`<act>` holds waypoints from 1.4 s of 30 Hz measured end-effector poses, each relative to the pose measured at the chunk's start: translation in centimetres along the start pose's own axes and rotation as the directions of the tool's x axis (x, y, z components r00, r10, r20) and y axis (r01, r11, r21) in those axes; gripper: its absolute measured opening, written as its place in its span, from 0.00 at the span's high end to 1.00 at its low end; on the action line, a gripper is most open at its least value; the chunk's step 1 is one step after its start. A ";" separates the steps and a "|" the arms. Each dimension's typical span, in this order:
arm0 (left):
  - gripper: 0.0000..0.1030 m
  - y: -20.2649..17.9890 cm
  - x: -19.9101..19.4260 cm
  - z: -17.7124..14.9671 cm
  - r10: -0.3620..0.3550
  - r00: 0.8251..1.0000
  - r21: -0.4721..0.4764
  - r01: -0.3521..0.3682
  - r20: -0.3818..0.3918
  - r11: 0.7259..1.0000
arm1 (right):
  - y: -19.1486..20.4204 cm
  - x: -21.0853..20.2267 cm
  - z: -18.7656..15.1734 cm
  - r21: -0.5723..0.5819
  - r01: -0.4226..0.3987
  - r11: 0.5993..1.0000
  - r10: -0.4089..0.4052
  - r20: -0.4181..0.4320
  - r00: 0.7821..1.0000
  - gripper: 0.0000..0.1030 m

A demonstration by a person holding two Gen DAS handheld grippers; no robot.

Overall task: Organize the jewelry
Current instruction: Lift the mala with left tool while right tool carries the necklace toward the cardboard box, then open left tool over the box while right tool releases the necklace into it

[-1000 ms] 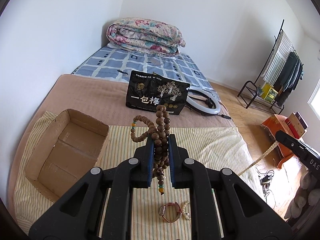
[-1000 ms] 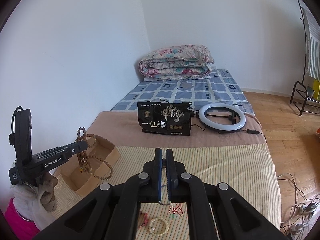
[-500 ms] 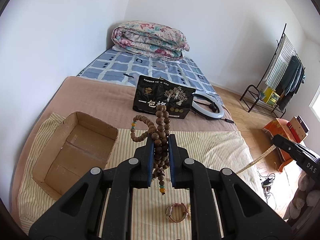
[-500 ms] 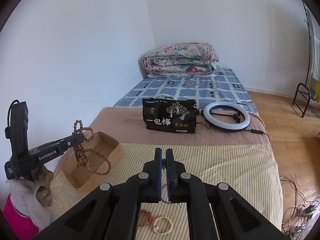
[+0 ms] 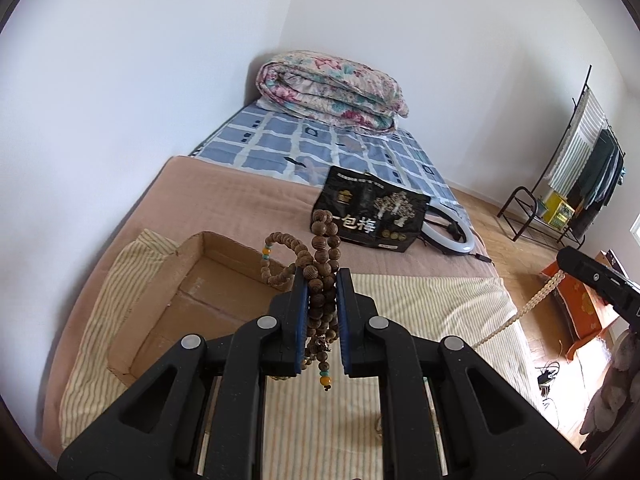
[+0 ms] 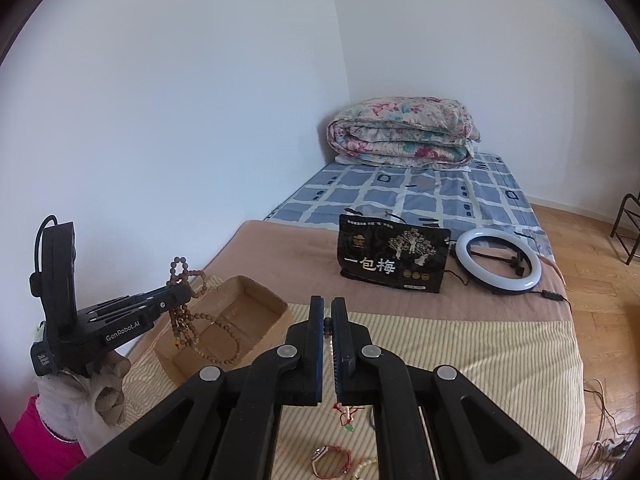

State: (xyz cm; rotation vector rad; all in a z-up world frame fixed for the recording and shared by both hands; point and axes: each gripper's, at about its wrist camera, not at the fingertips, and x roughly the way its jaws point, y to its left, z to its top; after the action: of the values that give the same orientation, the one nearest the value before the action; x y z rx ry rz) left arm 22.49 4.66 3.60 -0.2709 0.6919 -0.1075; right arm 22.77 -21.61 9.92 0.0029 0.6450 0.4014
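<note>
My left gripper [image 5: 322, 278] is shut on a bunch of brown wooden bead strands [image 5: 320, 280] and holds it beside the open cardboard box [image 5: 192, 292]. In the right wrist view the left gripper [image 6: 182, 296] hangs the wooden beads [image 6: 188, 320] over the box [image 6: 240, 320], with a loop drooping into it. My right gripper [image 6: 328, 320] is shut on a thin white bead string [image 5: 520, 314] with a red tassel [image 6: 346, 414] that hangs below the jaws. A pink watch [image 6: 330, 460] and a white bead bracelet [image 6: 366, 466] lie on the striped cloth [image 6: 460, 356].
A black snack bag [image 6: 394, 258] and a ring light [image 6: 498, 260] lie on the brown blanket behind the cloth. A folded floral quilt [image 6: 404, 132] sits at the head of the bed. A clothes rack [image 5: 576, 184] stands on the wooden floor at right. The wall is close on the left.
My left gripper has carried the wooden beads left, over the cardboard box. My right gripper has moved a little; the watch and bracelet now show below it.
</note>
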 end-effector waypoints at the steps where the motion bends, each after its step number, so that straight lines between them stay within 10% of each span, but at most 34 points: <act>1: 0.89 0.6 -0.1 0.1 0.006 1.000 -0.005 -0.006 0.003 1.000 | 0.7 0.3 0.3 -0.008 -0.009 1.000 0.009 0.001 1.000 0.99; 26: 0.89 11.4 0.0 -0.1 0.087 0.996 -0.116 -0.087 -0.003 0.989 | 13.9 8.7 6.1 -0.106 -0.159 0.982 0.159 -0.007 0.987 0.99; 38: 0.89 14.4 3.0 -2.6 0.108 0.990 -0.141 -0.120 -0.087 0.983 | 14.3 16.9 2.7 -0.079 -0.166 0.983 0.154 -0.146 0.977 0.98; 40: 0.89 14.8 3.6 -3.1 0.099 0.989 -0.146 -0.115 -0.111 0.982 | 13.6 18.3 1.6 -0.059 -0.168 0.984 0.155 -0.181 0.971 0.93; 42: 0.61 15.1 4.0 -3.3 0.103 0.986 -0.147 -0.122 -0.129 0.982 | 13.0 19.3 0.8 -0.039 -0.168 0.985 0.156 -0.203 0.967 0.57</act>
State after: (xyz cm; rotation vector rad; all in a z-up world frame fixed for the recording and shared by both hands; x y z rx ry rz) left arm 23.51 17.73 -5.56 -0.3751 0.8360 0.0389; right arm 32.49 -2.48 0.92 -0.0389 0.8345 0.5830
